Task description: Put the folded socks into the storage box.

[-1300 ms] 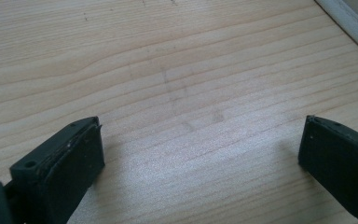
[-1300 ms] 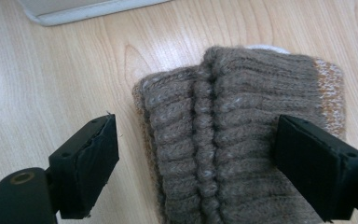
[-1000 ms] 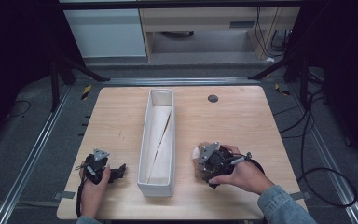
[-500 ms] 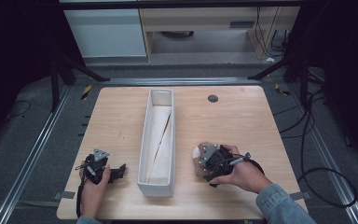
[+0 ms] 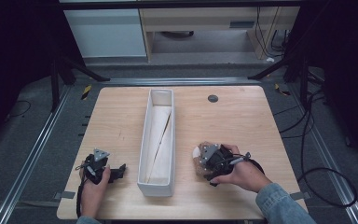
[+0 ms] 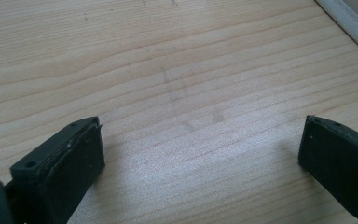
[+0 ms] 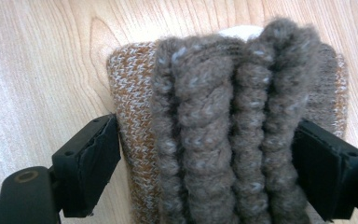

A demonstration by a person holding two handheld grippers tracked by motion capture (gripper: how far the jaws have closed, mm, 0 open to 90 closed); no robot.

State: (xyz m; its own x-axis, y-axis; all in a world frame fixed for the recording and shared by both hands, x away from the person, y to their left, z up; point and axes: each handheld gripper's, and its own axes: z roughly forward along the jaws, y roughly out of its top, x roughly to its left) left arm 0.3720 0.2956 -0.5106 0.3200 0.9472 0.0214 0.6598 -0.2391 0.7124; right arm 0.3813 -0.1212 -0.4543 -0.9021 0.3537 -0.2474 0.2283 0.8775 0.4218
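Observation:
A rolled knitted bundle (image 7: 223,121) of brown and tan wool lies on the wooden table (image 5: 251,121), right of a long white box (image 5: 142,140). My right gripper (image 7: 205,140) has one jaw pressed against each side of the bundle. In the high view the right gripper (image 5: 204,161) points left, and the knitted bundle (image 5: 197,155) pokes out at its tip. My left gripper (image 5: 117,171) rests on the table left of the box. In its own view the left gripper (image 6: 200,144) stands open over bare wood.
The white box runs front to back down the table's middle, with a pale flat liner (image 5: 161,135) inside. A small dark round disc (image 5: 213,98) sits on the table at the back. Cables (image 5: 326,177) trail on the floor to the right.
My right gripper and the bundle have shifted slightly left, toward the box. The left gripper has stayed put.

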